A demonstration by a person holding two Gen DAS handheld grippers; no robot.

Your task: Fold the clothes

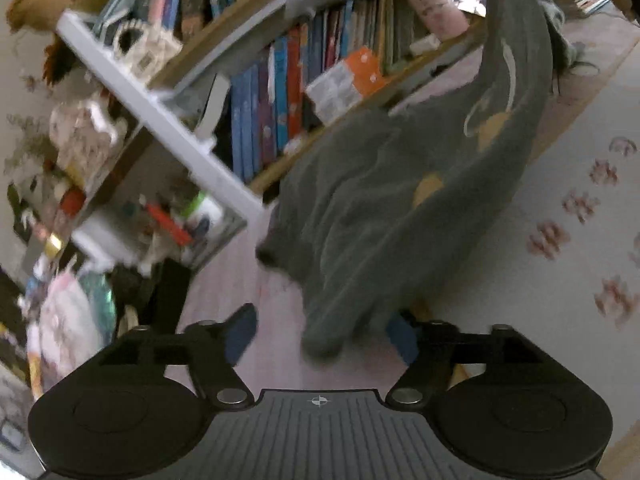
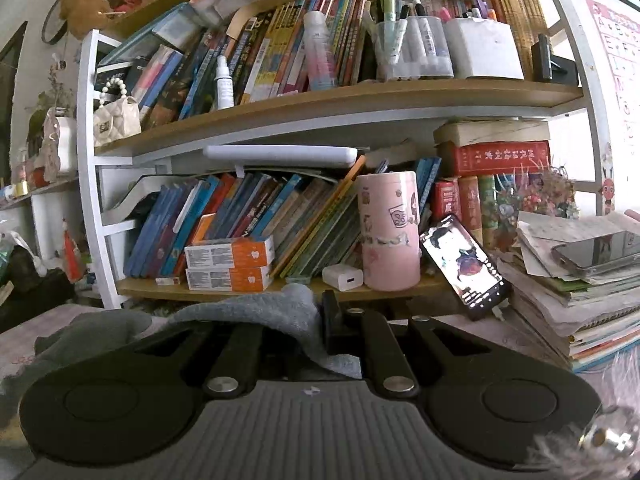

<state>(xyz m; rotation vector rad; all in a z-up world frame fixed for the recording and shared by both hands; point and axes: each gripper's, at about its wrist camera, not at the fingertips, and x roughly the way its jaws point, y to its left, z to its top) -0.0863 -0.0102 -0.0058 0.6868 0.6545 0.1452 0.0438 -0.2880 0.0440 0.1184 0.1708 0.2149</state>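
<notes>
Left jaws wide apart, grey garment (image 1: 400, 200) hanging between them unpinched, right jaws clamped on its edge

I see a pale pink patterned cloth surface (image 1: 560, 208) carrying a dark grey garment (image 1: 380, 208), which lies draped across it. At its far edge in my right view, a stack of books and papers (image 2: 572, 304) rests on it, beside a propped phone (image 2: 464, 264).

Bookshelf (image 2: 360, 96) crammed with books; pink cup (image 2: 390, 232), 2 orange boxes (image 2: 228, 266), phone (image 2: 466, 266) leaning.
</notes>
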